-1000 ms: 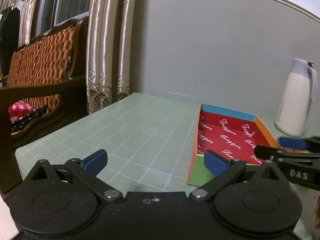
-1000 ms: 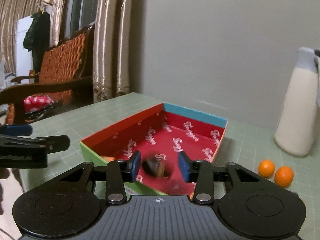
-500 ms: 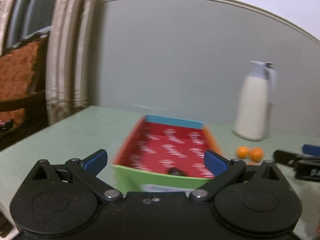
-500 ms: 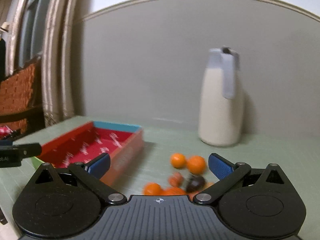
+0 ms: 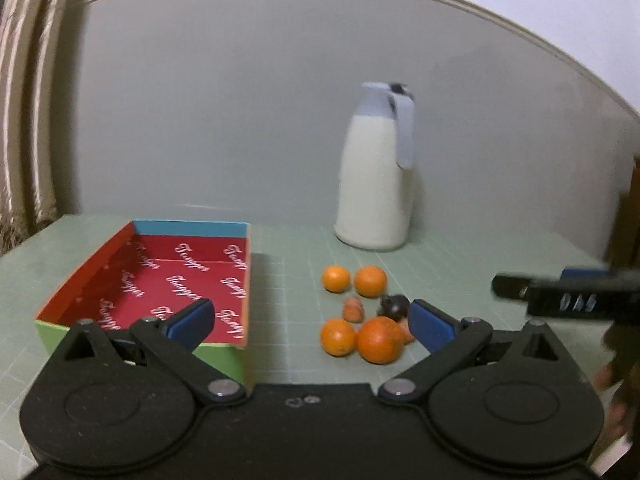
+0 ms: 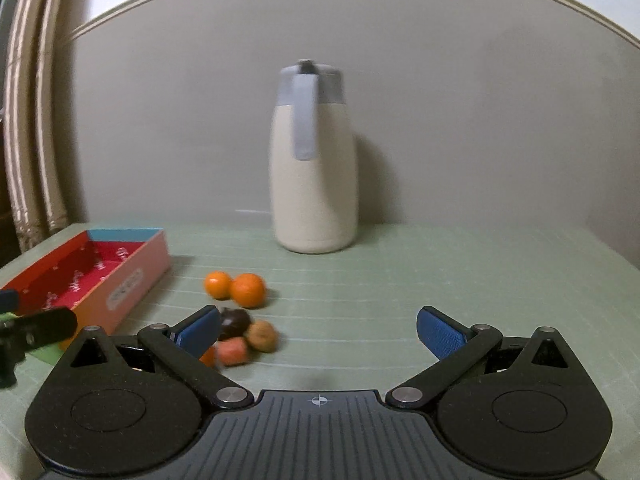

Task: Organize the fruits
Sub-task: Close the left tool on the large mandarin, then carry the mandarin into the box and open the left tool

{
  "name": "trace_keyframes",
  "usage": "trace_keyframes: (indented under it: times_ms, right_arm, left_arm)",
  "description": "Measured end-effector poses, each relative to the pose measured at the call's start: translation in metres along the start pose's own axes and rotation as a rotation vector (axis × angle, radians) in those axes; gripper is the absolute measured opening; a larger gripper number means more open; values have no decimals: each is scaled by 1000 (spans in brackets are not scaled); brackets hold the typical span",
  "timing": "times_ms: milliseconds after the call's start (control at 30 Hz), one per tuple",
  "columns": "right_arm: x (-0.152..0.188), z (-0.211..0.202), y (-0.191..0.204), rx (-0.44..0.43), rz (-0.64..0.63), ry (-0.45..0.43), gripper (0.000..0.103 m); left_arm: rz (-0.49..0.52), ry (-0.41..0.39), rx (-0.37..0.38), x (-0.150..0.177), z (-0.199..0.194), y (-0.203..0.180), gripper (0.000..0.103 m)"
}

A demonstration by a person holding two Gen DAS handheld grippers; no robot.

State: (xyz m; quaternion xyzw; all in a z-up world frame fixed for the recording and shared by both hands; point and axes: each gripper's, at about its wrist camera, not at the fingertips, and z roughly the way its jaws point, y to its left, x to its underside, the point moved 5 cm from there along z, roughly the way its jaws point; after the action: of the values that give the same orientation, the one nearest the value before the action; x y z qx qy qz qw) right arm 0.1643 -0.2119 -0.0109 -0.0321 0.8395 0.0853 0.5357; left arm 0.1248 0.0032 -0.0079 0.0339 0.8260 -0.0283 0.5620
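The small orange fruits [image 5: 378, 338] lie in a loose cluster on the pale green gridded tabletop [image 5: 288, 280], just right of the shallow cardboard box with the red printed lining [image 5: 176, 280], and none of them is inside it. In the left wrist view two round oranges sit side by side at the far end of the cluster, two larger ones touch each other at the near end, and between these pairs lie a small reddish-orange piece [image 5: 353, 309] and a dark, nearly black fruit [image 5: 394, 306].

The left gripper [image 5: 312, 322] has its blue-padded jaws spread wide with nothing between them; the near oranges show in the gap, closer to its right finger.

The right gripper [image 6: 318, 332] has just been opening and now stands fully spread, empty. The fruits lie left of its centre line, and its left finger covers part of the near ones; a brownish round fruit [image 6: 262, 335] shows just beyond that finger.

A tall cream jug with a grey-blue lid and handle [image 6: 314, 168] stands upright at the far side, by the grey wall.
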Motion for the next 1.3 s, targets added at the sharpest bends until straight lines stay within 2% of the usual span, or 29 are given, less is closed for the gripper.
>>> trace_keyframes:
  times_ms: [100,267,333,400,500,700,800,833,933,1133,1300]
  right_arm:
    - [0,-5,-14,16,7,-7,103]
    - [-1,-9,-32,34,26,-6,103]
    - [-1,-10,-39,36,37,0,103]
    - [-1,-11,-45,37,49,3,103]
    - [-1,-8,-52,36,65,12,103]
    - [-2,-1,-61,40,81,35,103]
    - [-1,2,-62,43,80,40,103]
    - [-1,2,-63,45,79,41,103]
    - [0,2,-66,53,78,42,103]
    - [2,3,-68,52,88,55,103]
    - [2,7,-51,30,60,67,103]
  left_arm:
    - [33,29,18,5,9,-18,89]
    - [71,117,19,17,29,-43,67]
    - [76,164,20,22,37,-49,53]
    - [63,202,22,26,48,-51,47]
    - [49,227,17,28,58,-50,43]
    - [42,240,17,28,74,-52,42]
    - [53,262,20,29,84,-58,38]
    - [56,261,16,29,86,-58,32]
    - [53,255,13,28,85,-58,31]
    - [56,191,-2,21,69,-49,31]
    - [66,89,-64,8,42,-27,31]
